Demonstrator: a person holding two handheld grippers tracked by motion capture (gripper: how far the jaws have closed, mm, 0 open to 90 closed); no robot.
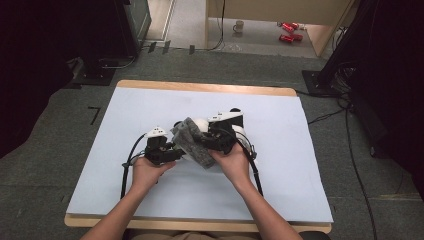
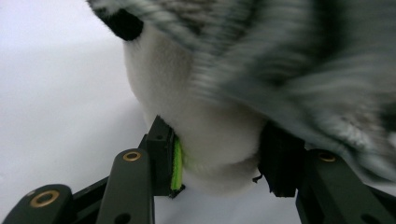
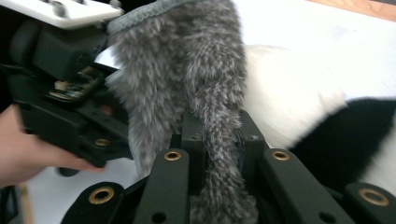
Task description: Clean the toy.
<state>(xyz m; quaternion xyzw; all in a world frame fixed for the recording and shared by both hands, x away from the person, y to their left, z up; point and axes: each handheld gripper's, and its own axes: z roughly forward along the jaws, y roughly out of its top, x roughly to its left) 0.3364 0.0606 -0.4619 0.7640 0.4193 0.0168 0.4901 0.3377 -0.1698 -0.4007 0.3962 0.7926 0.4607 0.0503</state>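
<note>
while the left hand-held gripper [image 2: 219, 154] pinches the panda plush [image 2: 205, 126], the right hand-held gripper [image 3: 219, 140], clamped on the grey furry cloth [image 3: 196, 70], should draw it evenly over the plush.

High view: fixed above the person's side, facing forward and down; takes in the whole tabletop [image 1: 150, 100] and floor beyond, from moderate distance. Left gripper view: rides the left claw [image 2: 219, 163], looks along its jaws from very close range, low over the tabletop; white plush toy [image 2: 205, 135] and grey furry cloth [image 2: 299, 60] crowd the lens, blurred. Right gripper view: rides the right claw [image 3: 219, 140], equally close, facing across toward the left claw [image 3: 60, 93]. All three views share toy, cloth and white tabletop surface.
</note>
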